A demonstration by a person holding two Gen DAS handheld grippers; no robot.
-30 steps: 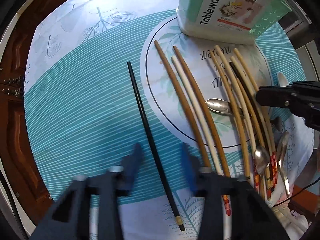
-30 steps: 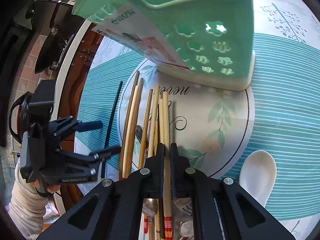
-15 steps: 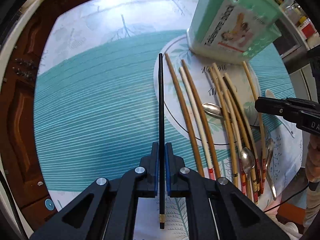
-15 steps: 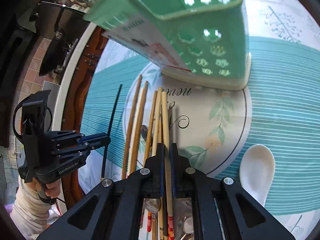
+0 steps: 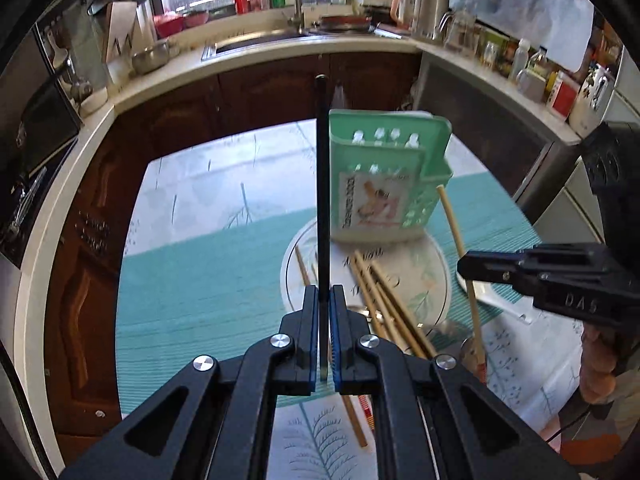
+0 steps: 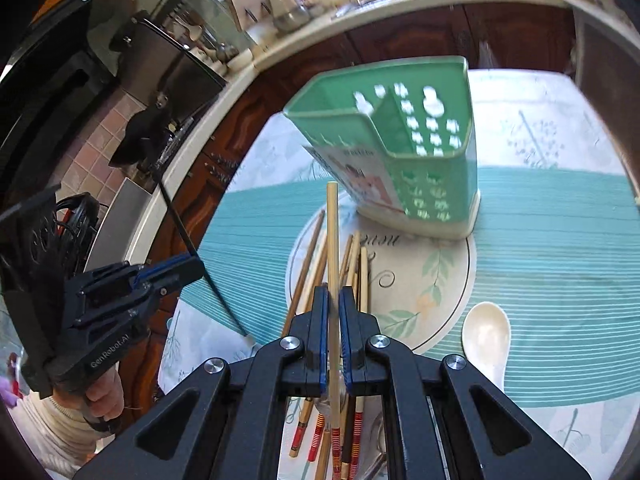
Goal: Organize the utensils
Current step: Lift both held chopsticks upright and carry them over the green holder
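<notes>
A kitchen seen from two handheld tools. The largest thing is a round worktop covered by a cloth with teal stripes and pale leaf prints. Behind it curves a kitchen counter with dark wood cabinet doors below and a sink with a tap under a window.

Near the middle of the worktop stands a mint-green plastic utensil holder, upright, with flower-shaped holes and a printed label on its front. It is divided into compartments, seen open at the top from the right wrist view.

In front of the holder lies a loose bundle of wooden chopsticks, some with red striped ends, on a pale circle printed on the cloth. To the right of them a white ceramic spoon lies flat on the cloth.

The left tool is pressed together, pinching a black chopstick that points away along its fingers, lifted clear of the worktop, its far end appearing just left of the holder.

The right tool is also pressed together, pinching a pale wooden chopstick that is raised above the bundle, its tip pointing toward the holder's base
</notes>
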